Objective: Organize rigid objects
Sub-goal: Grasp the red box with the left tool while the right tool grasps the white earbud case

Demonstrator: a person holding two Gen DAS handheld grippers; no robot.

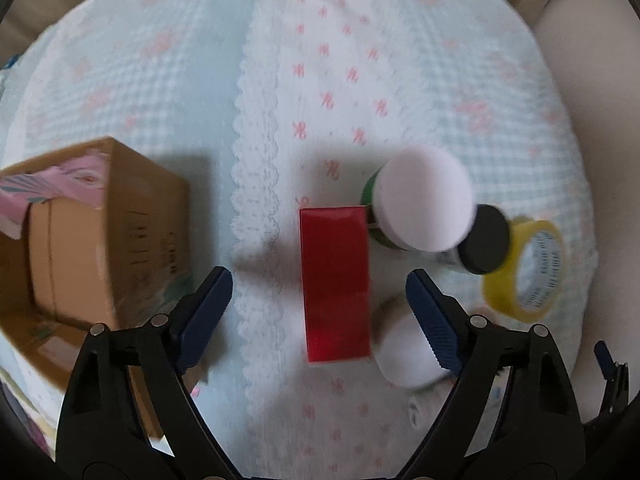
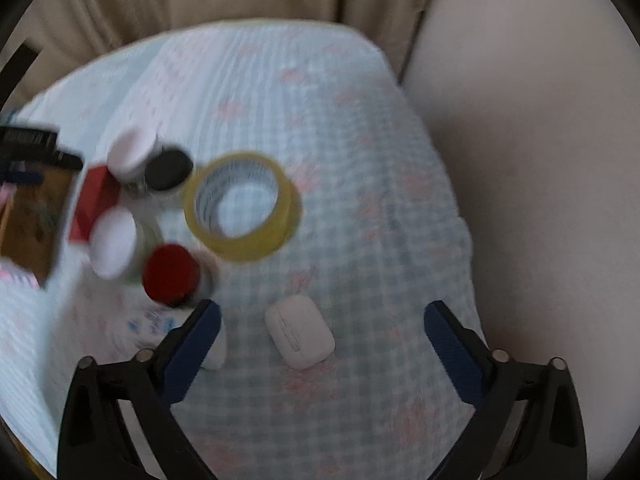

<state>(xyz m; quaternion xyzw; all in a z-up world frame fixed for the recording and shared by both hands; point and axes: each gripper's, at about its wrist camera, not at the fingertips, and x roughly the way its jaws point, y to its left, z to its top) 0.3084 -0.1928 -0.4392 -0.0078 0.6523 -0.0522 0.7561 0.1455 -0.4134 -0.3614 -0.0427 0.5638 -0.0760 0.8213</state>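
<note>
My desk [image 1: 168,80] wears a pale blue checked cloth with pink motifs and a white lace strip down the middle. At its left stands an open cardboard box [image 1: 120,216], pink packaging showing inside. Near the middle lies a red rectangular box [image 1: 335,280], flat on the cloth. Touching its far right corner stands a green jar with a white lid [image 1: 424,200], and just beside that a black-lidded jar [image 1: 482,240]. Right of those lies a yellow roll of tape [image 1: 524,268], flat, its hole facing up. Another white-lidded jar [image 1: 404,352] sits against the red box's near right side, and a red-lidded jar [image 2: 172,274] stands just beside it. Apart from the cluster, a small white earbud case [image 2: 300,336] rests on the cloth.

My left gripper [image 1: 320,304] hangs over the red box, jaws spread wide and holding nothing. My right gripper [image 2: 320,336] hangs over the earbud case, jaws likewise spread and empty.
</note>
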